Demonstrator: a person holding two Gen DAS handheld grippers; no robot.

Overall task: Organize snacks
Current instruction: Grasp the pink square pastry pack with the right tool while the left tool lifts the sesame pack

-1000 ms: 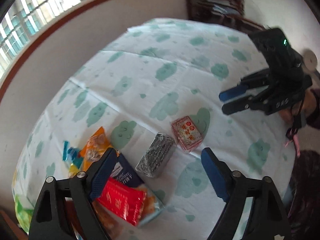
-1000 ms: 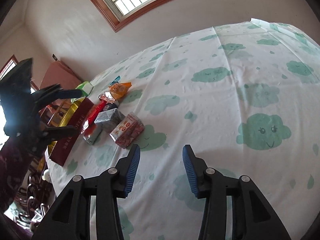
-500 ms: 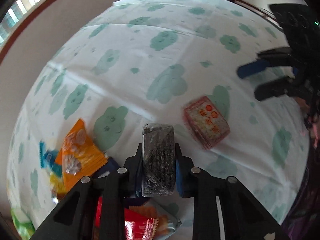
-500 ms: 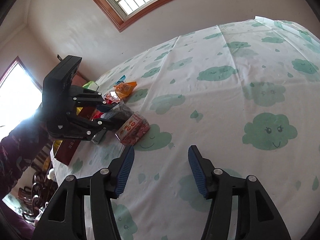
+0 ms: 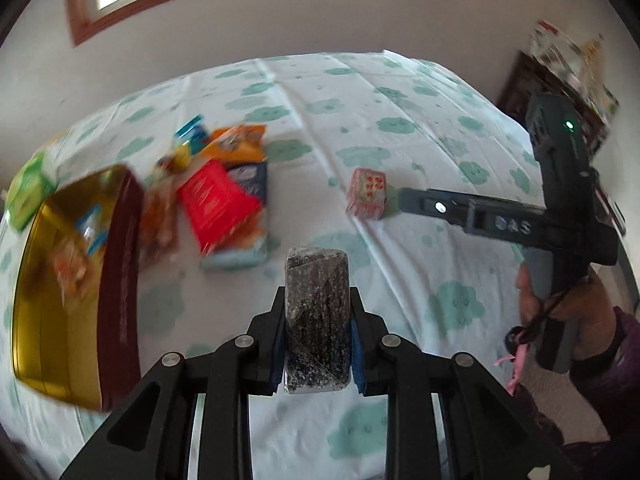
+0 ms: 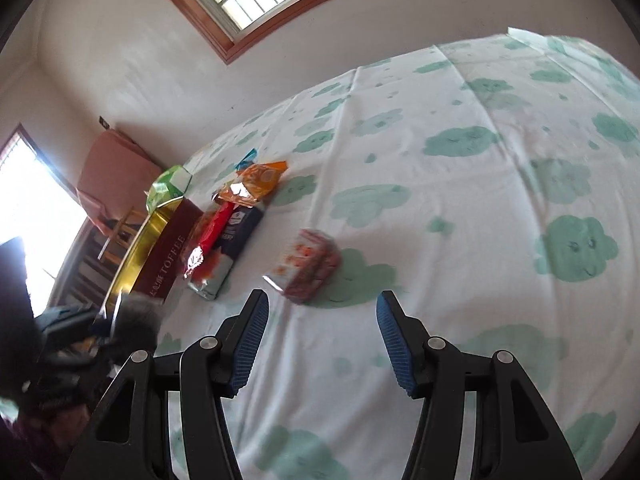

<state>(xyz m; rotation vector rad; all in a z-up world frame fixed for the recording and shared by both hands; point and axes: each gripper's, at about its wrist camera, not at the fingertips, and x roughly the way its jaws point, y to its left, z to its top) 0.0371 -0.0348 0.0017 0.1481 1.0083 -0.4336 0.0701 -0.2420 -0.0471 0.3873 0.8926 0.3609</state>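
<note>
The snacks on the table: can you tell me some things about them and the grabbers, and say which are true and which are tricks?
1. The left gripper is holding a dark speckled snack bar. True.
2. The right gripper is squeezing the small red and white packet. False: its jaws are open and empty, and the packet lies on the tablecloth ahead of them.
3. The gold and dark red tin is empty. False: some snacks already lie inside it.
4. A red packet lies on top of a dark blue one beside the tin. True.
5. The tablecloth has green clouds on it. True.
</note>
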